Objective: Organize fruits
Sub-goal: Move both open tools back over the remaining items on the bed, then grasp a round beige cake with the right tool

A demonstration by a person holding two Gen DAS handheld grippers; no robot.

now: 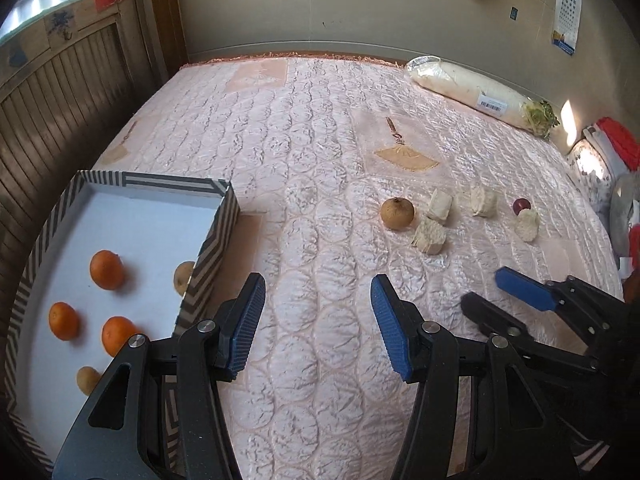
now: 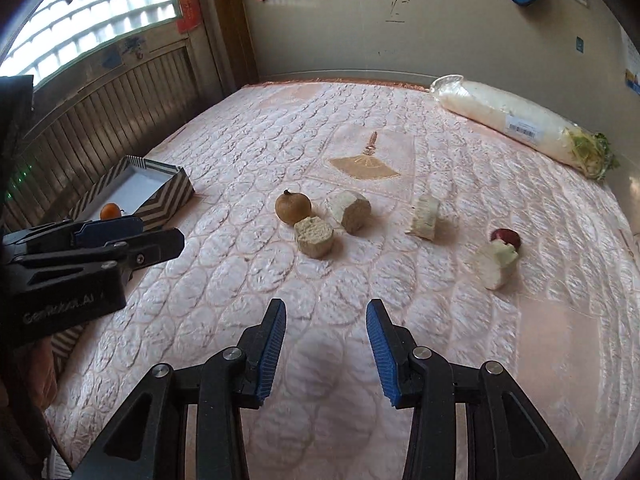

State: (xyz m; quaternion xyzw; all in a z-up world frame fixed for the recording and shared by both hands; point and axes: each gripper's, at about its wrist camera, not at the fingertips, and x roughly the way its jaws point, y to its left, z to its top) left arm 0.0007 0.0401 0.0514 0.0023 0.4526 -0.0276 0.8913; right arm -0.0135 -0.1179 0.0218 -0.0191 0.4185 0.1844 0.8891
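A striped box (image 1: 212, 236) at the left holds three oranges (image 1: 106, 269) and two tan fruits (image 1: 183, 278). On the pink quilt (image 1: 320, 140) a brown round fruit (image 1: 397, 213) (image 2: 293, 207) lies beside several pale cut chunks (image 1: 429, 235) (image 2: 314, 236). A dark red fruit (image 1: 521, 205) (image 2: 506, 237) sits behind the rightmost chunk. My left gripper (image 1: 318, 292) (image 2: 160, 230) hovers open beside the box, nothing between its fingers. My right gripper (image 2: 325, 312) (image 1: 486, 288) is open too, short of the chunks, and holds nothing.
A long white radish in plastic wrap (image 1: 480, 94) (image 2: 520, 120) lies along the far right wall. Pillows and red cloth (image 1: 616, 140) crowd the right edge. A wooden slatted panel (image 1: 60, 112) borders the bed on the left.
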